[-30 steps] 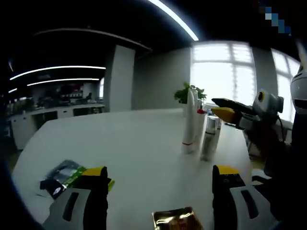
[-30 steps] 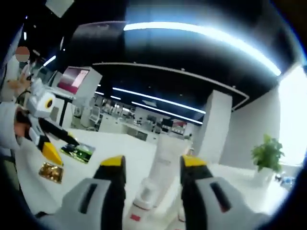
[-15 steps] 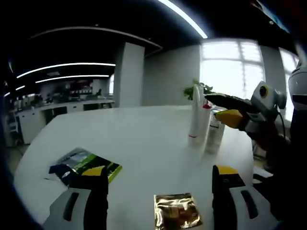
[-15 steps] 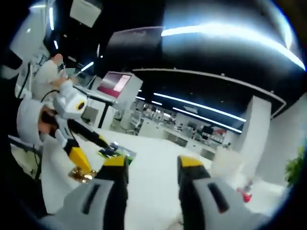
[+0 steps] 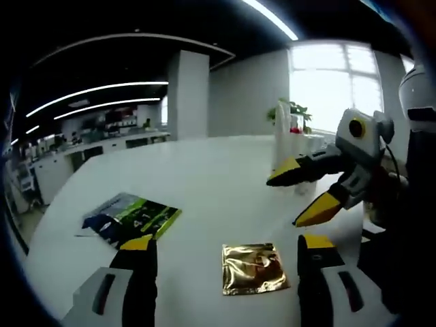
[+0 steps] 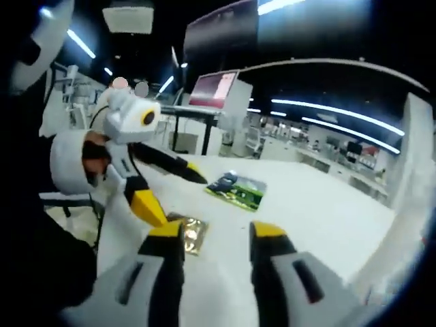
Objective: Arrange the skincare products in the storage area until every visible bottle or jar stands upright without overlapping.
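Hovering empty and wide over the desk [image 5: 204, 177], left hand-held gripper [image 5: 221, 248] frames the gold sachet [image 5: 253, 268] lying flat beside the green sachet [image 5: 131, 216], likely lining up a pick; right hand-held gripper [image 6: 208, 231] is wide too, tubes [image 5: 289, 146] upright far back.

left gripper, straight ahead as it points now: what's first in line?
Probably the gold sachet, lying flat on the white table just ahead of the open left gripper, between its jaws. The right gripper hovers further on, right of that line. Depth is uncertain.
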The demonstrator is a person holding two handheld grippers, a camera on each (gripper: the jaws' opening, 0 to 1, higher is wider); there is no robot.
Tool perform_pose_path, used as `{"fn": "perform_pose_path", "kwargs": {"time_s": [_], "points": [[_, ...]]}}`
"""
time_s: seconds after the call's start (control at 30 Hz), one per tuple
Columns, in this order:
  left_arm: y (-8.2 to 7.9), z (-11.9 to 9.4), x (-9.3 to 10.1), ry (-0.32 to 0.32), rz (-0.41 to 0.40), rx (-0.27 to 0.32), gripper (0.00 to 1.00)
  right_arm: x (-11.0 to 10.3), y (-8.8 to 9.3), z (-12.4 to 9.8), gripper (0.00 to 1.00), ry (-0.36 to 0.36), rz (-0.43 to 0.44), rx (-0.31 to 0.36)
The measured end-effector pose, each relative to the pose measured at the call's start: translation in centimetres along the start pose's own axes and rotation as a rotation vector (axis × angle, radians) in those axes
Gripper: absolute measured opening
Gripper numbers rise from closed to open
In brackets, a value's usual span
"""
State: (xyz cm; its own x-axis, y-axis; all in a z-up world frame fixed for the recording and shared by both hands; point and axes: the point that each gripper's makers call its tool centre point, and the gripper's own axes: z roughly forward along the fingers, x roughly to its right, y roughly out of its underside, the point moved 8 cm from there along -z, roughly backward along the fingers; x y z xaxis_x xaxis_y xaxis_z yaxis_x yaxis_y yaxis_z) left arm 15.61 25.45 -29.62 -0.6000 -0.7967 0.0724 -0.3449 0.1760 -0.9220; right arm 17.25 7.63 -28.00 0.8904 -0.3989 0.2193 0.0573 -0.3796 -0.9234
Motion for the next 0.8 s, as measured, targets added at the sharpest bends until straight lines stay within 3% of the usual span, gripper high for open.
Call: {"fn": "perform_pose_path", "kwargs": {"time_s": [0.1,0.3,0.5,0.6,0.8], "points": [[0.4,0.1,0.2,-0.004,0.018,-0.017,0.83,-0.3,0.7,0.6,0.36,-0.052,0.047,-0.022],[1.1,-0.3,0.5,0.008,0.021,-0.039,0.79,-0.6,1.5,1.3,0.34,-0.107,0.049,-0.067],[1.4,-0.8,0.6,0.029,0.048,-0.045,0.59,-1.0,1.8,2.2,0.32,-0.16,0.044,-0.103],[1.6,-0.9,0.6,0.009,0.099,-0.064,0.56,-1.0,1.9,2.6,0.29,-0.177,0.058,-0.118],[2.0,-0.8,1.0,0.05,0.15,-0.092,0.47,-1.4,1.9,3.2,0.24,-0.22,0.079,-0.127]]}}
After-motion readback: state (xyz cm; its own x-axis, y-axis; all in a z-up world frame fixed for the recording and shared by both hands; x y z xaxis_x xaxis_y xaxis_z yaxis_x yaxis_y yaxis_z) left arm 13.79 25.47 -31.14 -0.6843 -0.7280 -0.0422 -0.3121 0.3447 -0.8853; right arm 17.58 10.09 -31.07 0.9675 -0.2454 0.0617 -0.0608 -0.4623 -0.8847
